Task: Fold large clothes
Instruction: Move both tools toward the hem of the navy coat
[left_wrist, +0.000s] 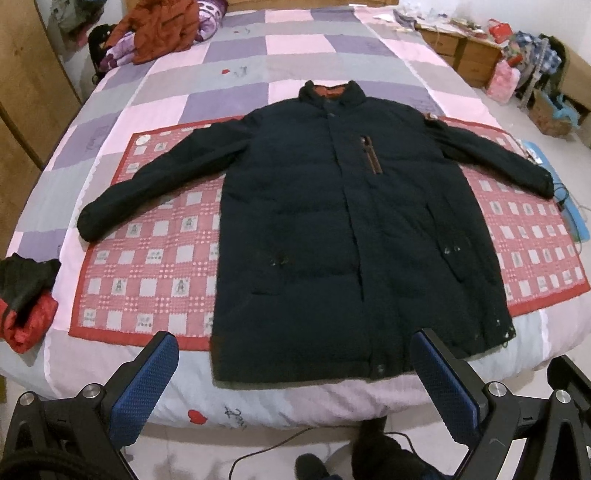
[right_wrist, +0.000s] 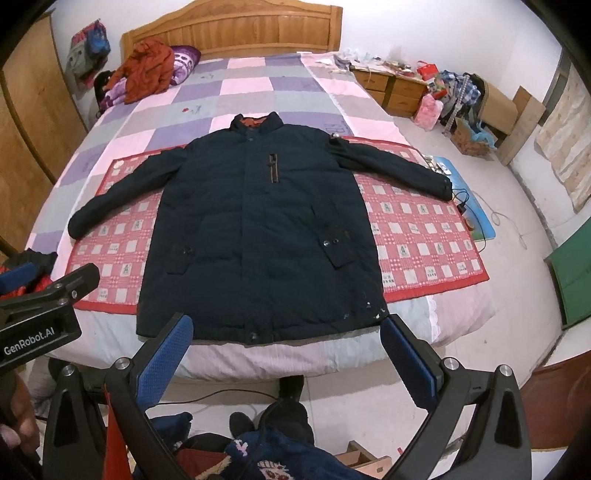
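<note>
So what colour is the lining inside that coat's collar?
Orange-red lining, set against the dark navy coat; it shows best in the right wrist view.

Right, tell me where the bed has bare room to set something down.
Free: the checked quilt between the coat collar and the headboard, and the red mat below each sleeve. Crowded: the orange jacket at the head corner, and the red-and-black garment at the bed's near left edge.

A lived-in home bedroom: a bed (right_wrist: 458, 314) with a wooden headboard (right_wrist: 236, 27) and patchwork quilt (right_wrist: 251, 85), a cluttered wooden nightstand (right_wrist: 397, 92), and clothes piled by the wall (right_wrist: 460, 90).
</note>
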